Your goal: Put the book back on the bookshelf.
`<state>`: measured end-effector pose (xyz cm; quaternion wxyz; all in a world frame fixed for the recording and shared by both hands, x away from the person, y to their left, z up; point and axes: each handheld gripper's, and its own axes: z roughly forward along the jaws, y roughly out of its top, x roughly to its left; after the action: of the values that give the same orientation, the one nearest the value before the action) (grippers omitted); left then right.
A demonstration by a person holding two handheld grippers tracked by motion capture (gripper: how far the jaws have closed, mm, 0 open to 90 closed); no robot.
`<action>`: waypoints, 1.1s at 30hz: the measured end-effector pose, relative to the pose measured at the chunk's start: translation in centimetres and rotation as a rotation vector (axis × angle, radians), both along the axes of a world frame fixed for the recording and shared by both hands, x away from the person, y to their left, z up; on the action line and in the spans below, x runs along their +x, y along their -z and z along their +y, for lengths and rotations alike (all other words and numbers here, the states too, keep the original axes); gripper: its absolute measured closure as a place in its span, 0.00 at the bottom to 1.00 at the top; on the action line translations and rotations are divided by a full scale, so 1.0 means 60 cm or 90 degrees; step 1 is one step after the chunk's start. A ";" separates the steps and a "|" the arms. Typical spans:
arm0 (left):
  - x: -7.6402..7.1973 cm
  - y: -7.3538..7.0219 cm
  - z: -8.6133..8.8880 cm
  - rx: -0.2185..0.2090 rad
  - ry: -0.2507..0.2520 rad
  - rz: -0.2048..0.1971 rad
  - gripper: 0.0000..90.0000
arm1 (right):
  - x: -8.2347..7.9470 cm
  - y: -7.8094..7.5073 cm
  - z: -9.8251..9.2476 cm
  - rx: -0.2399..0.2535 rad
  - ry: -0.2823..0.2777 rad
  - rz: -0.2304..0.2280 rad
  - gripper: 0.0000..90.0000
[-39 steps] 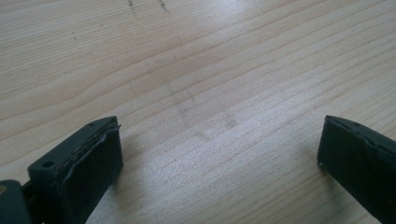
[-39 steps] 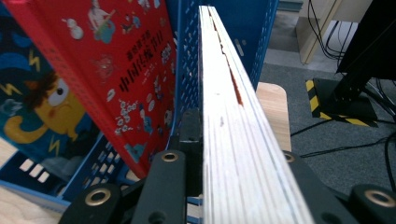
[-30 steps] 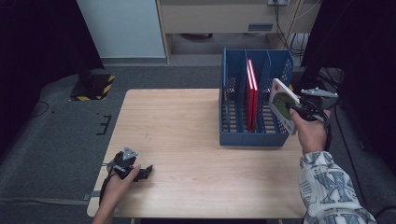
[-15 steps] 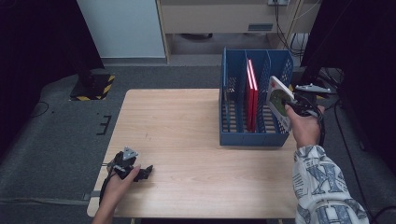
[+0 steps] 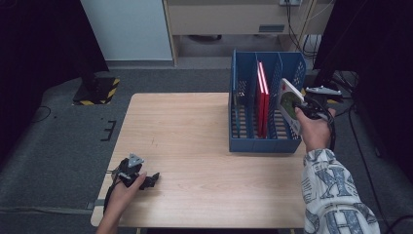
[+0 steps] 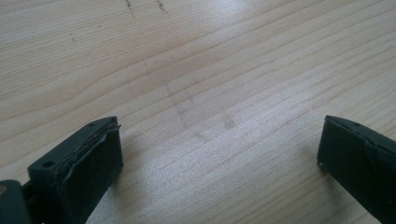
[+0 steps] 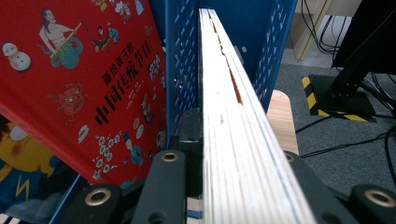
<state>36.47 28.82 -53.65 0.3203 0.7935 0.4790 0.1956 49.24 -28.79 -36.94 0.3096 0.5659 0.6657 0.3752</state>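
We held a white-covered book (image 5: 288, 105) in our right gripper (image 5: 303, 108), whose jaws were pressed against the book's two faces. In the right gripper view the book's page edge (image 7: 232, 130) ran straight up between the black jaws, so the pinch was plain to see. The book hung tilted at the right end of the blue rack (image 5: 243, 141), above its rightmost slot and close to the right wall; whether its lower corner touched the rack we could not tell. Inside the rack, one slot to the left of the held book, a red book (image 5: 263, 100) stood upright. In the right gripper view its red cover with cartoon figures (image 7: 93, 84) lay beyond a perforated blue divider (image 7: 184, 70).

Our left gripper (image 5: 148, 180) rested on the wooden table (image 5: 195, 141), well apart from the rack, near the table's front left corner. Its jaws stood spread wide with nothing between them; in the left gripper view bare wood grain (image 6: 210, 102) lay between the two black pads (image 6: 100, 154).
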 end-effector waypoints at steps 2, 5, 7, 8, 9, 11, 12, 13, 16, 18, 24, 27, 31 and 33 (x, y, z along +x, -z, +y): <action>0.000 0.000 0.000 0.000 0.001 0.000 0.00 | 0.002 0.001 0.002 0.002 -0.001 -0.001 0.84; 0.000 0.000 0.000 0.000 0.001 0.000 0.00 | 0.003 0.002 0.003 0.005 0.000 -0.003 0.84; 0.000 0.000 0.000 0.000 0.001 0.000 0.00 | 0.005 0.004 0.006 0.004 0.003 -0.004 0.84; 0.000 0.000 0.000 0.000 0.001 0.000 0.00 | 0.005 0.004 0.006 0.004 0.003 -0.004 0.84; 0.000 0.000 0.000 0.000 0.001 0.000 0.00 | 0.005 0.005 0.007 0.005 0.004 -0.003 0.84; 0.000 0.000 0.000 0.001 0.002 0.000 0.00 | 0.006 0.008 0.009 0.008 0.006 -0.002 0.84; 0.000 0.000 0.000 0.000 0.001 0.000 0.00 | 0.006 0.010 0.010 0.008 0.007 -0.002 0.84; 0.000 0.000 0.000 0.000 0.001 0.000 0.00 | 0.006 0.010 0.010 0.008 0.007 -0.002 0.84; 0.000 0.000 0.000 0.000 0.002 0.000 0.00 | 0.010 0.016 0.013 0.008 0.008 0.000 0.84; 0.000 0.000 0.000 0.000 0.001 0.000 0.00 | 0.013 0.022 0.016 0.010 0.010 0.002 0.84; 0.000 0.000 0.000 0.000 0.001 0.000 0.00 | 0.021 0.042 0.017 0.011 0.022 0.005 0.84; 0.000 0.000 0.000 0.000 0.001 0.000 0.00 | 0.024 0.049 0.018 0.009 0.025 0.010 0.84; 0.000 0.000 0.000 0.000 0.001 0.000 0.00 | 0.028 0.055 0.020 0.015 0.029 0.007 0.84; 0.000 0.000 0.000 0.000 0.001 0.000 0.00 | 0.028 0.056 0.021 0.018 0.029 0.008 0.84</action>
<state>36.49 28.82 -53.65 0.3204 0.7940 0.4782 0.1953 50.95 -27.55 -40.29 0.3057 0.5879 0.6489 0.3740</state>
